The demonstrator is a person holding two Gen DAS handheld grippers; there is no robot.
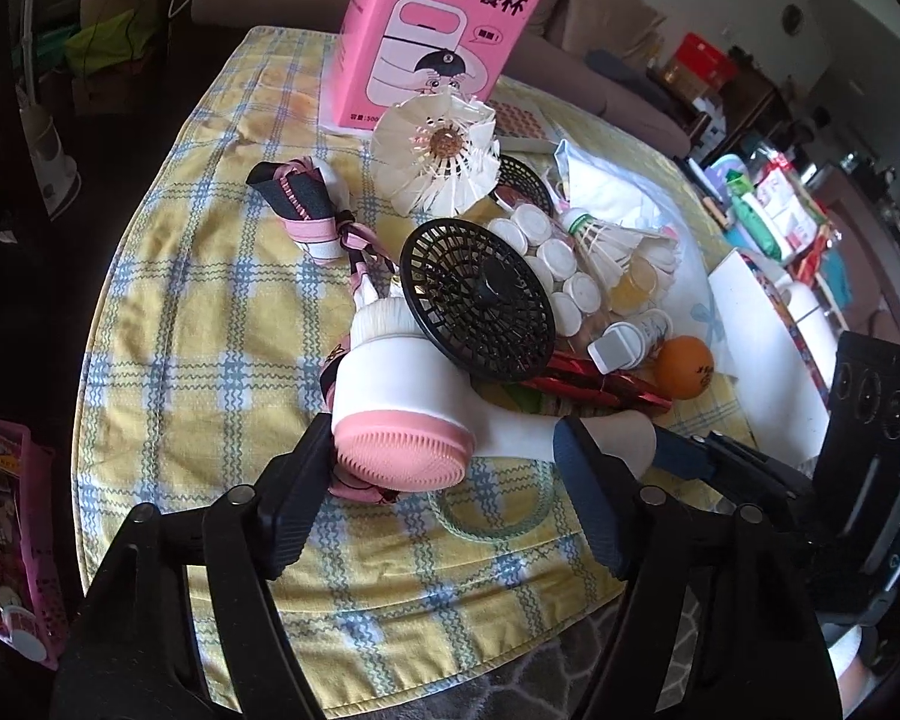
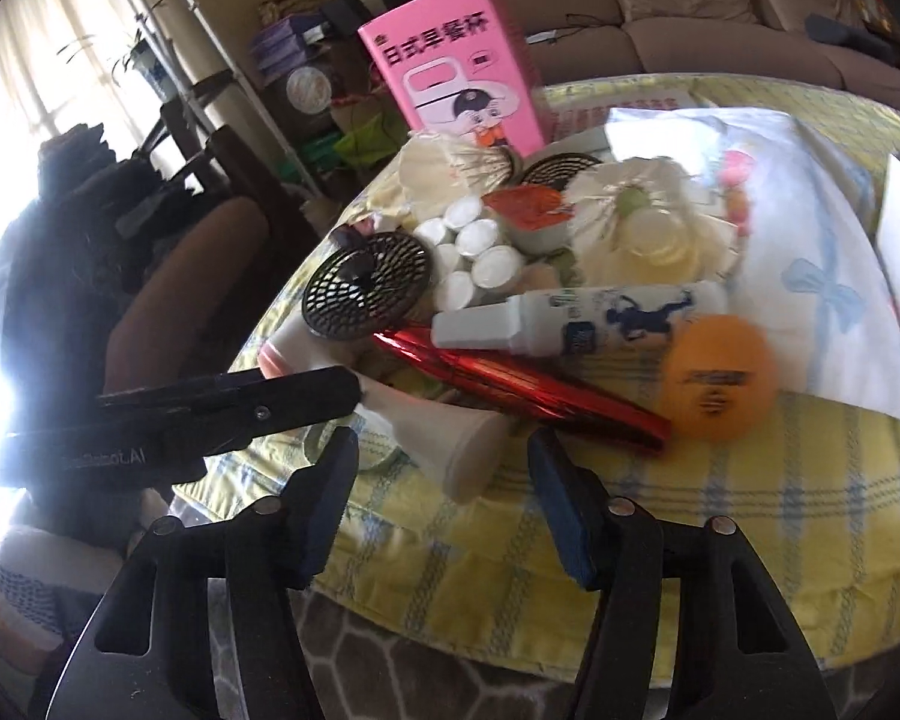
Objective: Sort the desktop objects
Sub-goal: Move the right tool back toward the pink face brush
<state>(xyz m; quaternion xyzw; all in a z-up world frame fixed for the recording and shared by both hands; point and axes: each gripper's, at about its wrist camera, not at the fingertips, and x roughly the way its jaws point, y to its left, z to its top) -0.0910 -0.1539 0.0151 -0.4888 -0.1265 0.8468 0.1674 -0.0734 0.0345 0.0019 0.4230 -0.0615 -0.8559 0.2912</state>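
The left gripper (image 1: 444,498) stands with its jaws apart over the yellow-and-blue checked tablecloth (image 1: 210,300), clamped on nothing; a white cylindrical face brush with a pink silicone end (image 1: 402,414) lies just ahead of its left finger, touching or nearly touching it. Beyond the brush a black round plastic mesh strainer (image 1: 480,300) leans tilted against a cluster of small white-capped bottles (image 1: 546,264), with a white feather shuttlecock (image 1: 438,156) and a tall pink cardboard box printed with a cup (image 1: 432,36) farther ahead. The right gripper (image 2: 444,498) also hangs spread wide and empty; a white tapered tube (image 2: 444,444) lies between and just ahead of its fingers. Ahead to its right rest a shiny red foil wrapper (image 2: 522,384), a white spray bottle with blue figures (image 2: 576,318) lying on its side, and an orange table-tennis ball (image 2: 717,384) just beside the wrapper's end.
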